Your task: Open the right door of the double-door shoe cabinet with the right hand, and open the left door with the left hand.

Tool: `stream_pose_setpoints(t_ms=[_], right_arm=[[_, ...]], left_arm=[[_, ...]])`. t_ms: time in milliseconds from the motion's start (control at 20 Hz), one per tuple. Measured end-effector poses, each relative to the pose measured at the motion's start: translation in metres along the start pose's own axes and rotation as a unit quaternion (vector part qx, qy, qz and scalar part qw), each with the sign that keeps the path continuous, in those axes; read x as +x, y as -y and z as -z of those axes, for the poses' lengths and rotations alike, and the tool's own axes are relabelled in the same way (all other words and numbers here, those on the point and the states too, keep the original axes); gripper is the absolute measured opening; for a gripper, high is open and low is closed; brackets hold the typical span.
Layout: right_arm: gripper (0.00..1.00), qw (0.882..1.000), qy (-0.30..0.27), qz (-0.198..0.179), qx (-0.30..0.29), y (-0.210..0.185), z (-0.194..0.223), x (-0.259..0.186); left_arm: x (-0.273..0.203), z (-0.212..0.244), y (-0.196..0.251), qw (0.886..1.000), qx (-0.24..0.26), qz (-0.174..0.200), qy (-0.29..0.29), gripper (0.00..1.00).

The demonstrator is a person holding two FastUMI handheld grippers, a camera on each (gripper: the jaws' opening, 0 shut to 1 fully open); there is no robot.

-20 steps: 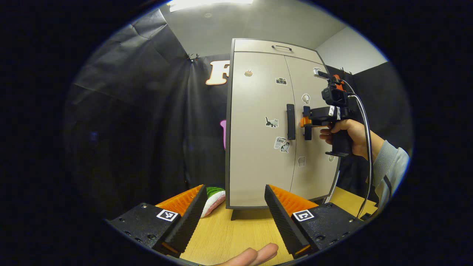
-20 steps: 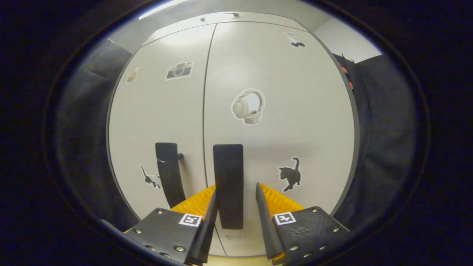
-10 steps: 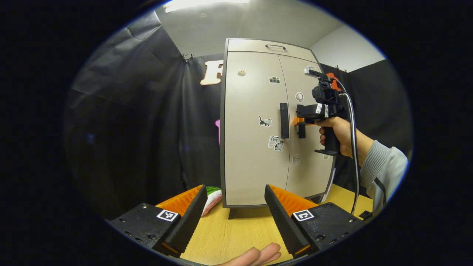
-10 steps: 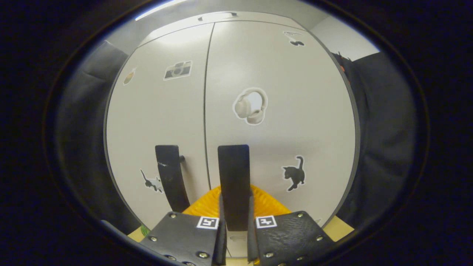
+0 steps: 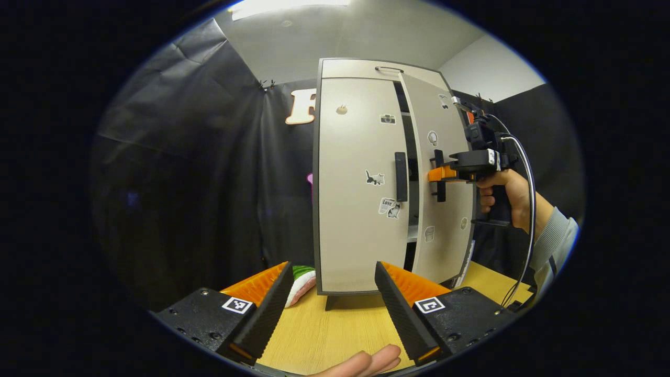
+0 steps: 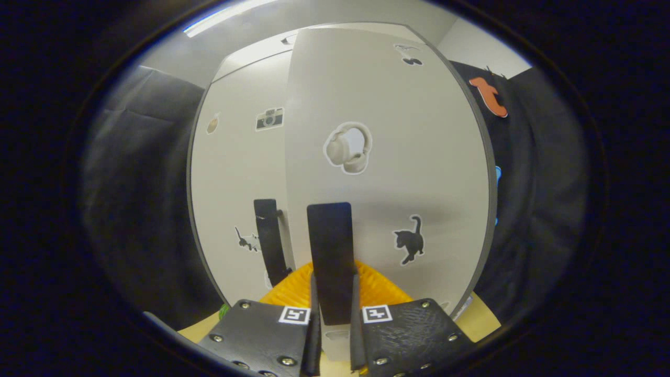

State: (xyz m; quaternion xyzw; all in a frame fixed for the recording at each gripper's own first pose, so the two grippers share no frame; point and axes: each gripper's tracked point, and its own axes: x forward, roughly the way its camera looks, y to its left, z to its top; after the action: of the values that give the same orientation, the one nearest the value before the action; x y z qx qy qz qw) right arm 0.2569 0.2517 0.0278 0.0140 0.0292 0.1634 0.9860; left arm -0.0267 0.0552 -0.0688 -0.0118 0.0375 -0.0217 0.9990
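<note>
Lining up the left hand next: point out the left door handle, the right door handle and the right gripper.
left door handle (image 5: 400, 176), left gripper view, mid-bar.
right door handle (image 6: 330, 251), right gripper view, bar above the fingers.
right gripper (image 5: 438, 174), left gripper view, orange fingers.

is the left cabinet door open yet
No, the left door sits flush with its handle untouched, while the right door is swung ajar, showing a dark gap between them.

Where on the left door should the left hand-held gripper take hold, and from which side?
Grip the left door's handle, a narrow black vertical bar near the door's inner edge. It stands off the panel, so a finger probably fits each side. Come straight at the front with the left hand-held gripper, which is open and back over the table. The right door is ajar, held by the right hand-held gripper.
</note>
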Motion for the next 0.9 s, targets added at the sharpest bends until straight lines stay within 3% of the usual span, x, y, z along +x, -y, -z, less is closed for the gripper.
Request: stream_pose_setpoints(t_ms=[350, 900], right_arm=[[0.22, 1.000, -0.002, -0.022, 0.006, 0.012, 0.000, -0.023], [0.22, 1.000, 0.002, -0.023, 0.007, 0.037, -0.004, -0.048]], left_arm=[[-0.003, -0.006, 0.009, 1.000, -0.004, 0.001, -0.001, 0.96], [-0.005, -0.003, 0.008, 1.000, -0.018, 0.002, -0.001, 0.94]])
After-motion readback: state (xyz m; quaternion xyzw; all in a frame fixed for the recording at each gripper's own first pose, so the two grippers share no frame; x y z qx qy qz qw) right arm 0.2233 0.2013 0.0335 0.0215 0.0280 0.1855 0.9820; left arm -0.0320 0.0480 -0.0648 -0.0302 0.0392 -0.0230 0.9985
